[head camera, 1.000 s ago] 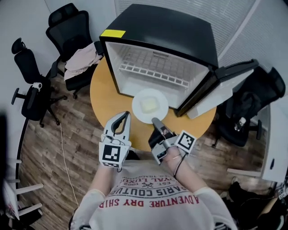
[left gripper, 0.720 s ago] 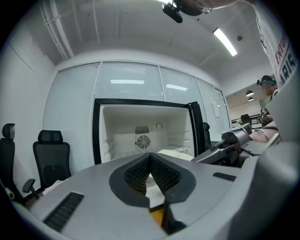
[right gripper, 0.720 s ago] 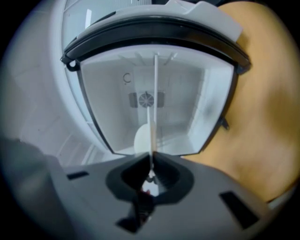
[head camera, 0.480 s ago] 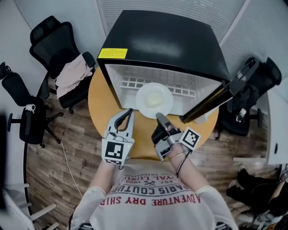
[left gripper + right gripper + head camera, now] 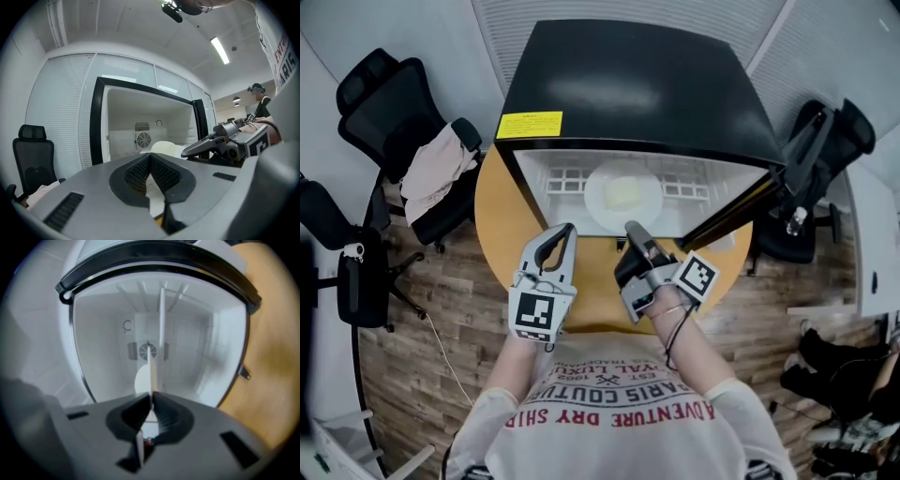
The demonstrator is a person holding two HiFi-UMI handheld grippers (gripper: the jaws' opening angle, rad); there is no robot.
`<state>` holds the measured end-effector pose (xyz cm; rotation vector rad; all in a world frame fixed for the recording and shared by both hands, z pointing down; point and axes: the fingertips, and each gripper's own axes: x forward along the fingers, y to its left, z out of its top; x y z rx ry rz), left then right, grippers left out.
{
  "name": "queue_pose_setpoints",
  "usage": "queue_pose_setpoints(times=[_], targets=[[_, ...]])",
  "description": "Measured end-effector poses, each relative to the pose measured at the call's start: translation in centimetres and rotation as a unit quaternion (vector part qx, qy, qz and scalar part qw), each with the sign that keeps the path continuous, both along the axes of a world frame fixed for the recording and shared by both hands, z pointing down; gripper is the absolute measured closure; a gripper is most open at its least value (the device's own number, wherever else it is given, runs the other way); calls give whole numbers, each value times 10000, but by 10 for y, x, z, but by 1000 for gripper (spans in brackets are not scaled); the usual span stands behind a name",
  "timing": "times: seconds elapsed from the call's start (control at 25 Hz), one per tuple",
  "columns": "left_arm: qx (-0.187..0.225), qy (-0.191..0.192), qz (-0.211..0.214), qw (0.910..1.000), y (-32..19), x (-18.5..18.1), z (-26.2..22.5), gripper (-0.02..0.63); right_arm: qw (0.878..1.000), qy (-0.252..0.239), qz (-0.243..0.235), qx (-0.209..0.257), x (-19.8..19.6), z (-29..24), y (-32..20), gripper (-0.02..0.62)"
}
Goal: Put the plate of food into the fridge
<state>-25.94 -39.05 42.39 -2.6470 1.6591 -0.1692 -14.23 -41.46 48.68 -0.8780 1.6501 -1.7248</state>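
Note:
A white plate (image 5: 622, 197) with a pale piece of food (image 5: 625, 193) hangs level inside the mouth of the open black mini fridge (image 5: 628, 84), over its white floor. My right gripper (image 5: 630, 228) is shut on the plate's near rim. In the right gripper view the plate (image 5: 151, 369) runs edge-on from the jaws toward the fridge's back wall. My left gripper (image 5: 566, 230) is to the left of the plate, shut and empty, just before the fridge opening. From the left gripper view the plate (image 5: 166, 147) and the right gripper (image 5: 185, 152) show at the right.
The fridge stands on a round wooden table (image 5: 499, 220). Its door (image 5: 741, 211) is swung open to the right. A wire shelf (image 5: 567, 178) sits inside. Black office chairs (image 5: 398, 98) stand on the left, one draped with cloth (image 5: 431, 169), and another chair (image 5: 820, 141) on the right.
The plate has gone from above the table in front of the fridge into the fridge opening, carried by the right gripper. The left gripper has moved forward alongside.

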Motion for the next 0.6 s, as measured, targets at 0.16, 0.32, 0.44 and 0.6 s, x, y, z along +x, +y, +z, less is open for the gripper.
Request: queue_pose_setpoints(times=[0.16, 0.32, 0.44, 0.6], targets=[[6, 22, 91, 10000, -11, -1, -1, 572, 9998, 10, 165, -99, 0, 3, -11, 552], [4, 23, 186, 9998, -19, 0, 0, 572, 9994, -45, 324, -112, 1, 2, -21, 547], [-13, 87, 202, 9998, -26, -1, 0, 572, 9990, -36, 440, -116, 1, 2, -29, 545], [-72, 115, 266, 9996, -29, 1, 4, 572, 9982, -36, 583, -128, 3, 3, -39, 543]])
